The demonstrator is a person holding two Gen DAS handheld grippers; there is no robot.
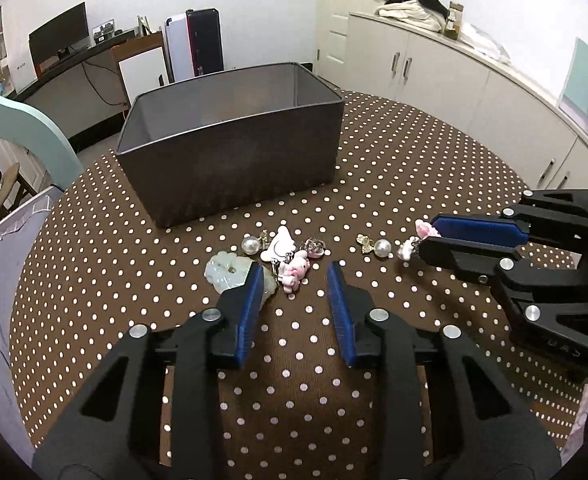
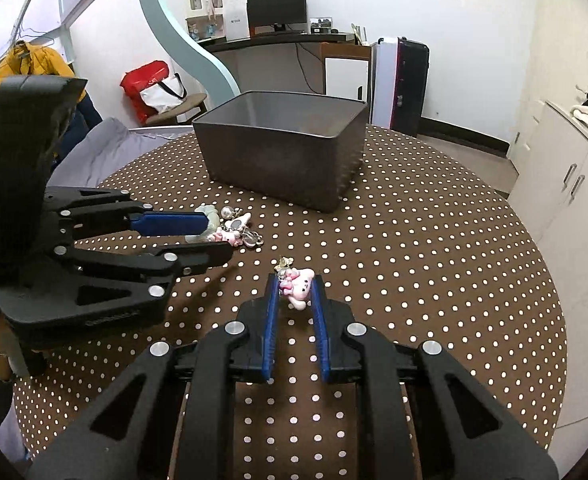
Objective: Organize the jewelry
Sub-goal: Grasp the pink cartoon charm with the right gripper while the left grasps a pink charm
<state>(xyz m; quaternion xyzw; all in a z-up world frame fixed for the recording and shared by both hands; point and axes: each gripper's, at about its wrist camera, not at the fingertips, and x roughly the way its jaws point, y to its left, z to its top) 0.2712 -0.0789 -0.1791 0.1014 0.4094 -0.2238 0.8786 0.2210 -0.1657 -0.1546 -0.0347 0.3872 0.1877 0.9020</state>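
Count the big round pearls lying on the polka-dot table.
2. One pearl lies at the left of the trinket pile, beside the pale jade piece. The other pearl lies right of it, near the right claw. More may be hidden.

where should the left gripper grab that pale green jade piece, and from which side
Take the pale green jade piece across its narrower width, coming down from above. It lies flat on the dotted tablecloth, so no side slides under it. The left gripper is open with one finger over the piece's right end; the pink bunny charm lies close on that side, so I'd grip nearer the left lobe.

Home room; cabinets point(image 1: 433, 76), desk monitor point(image 2: 276, 9), suitcase point(image 1: 205, 42)
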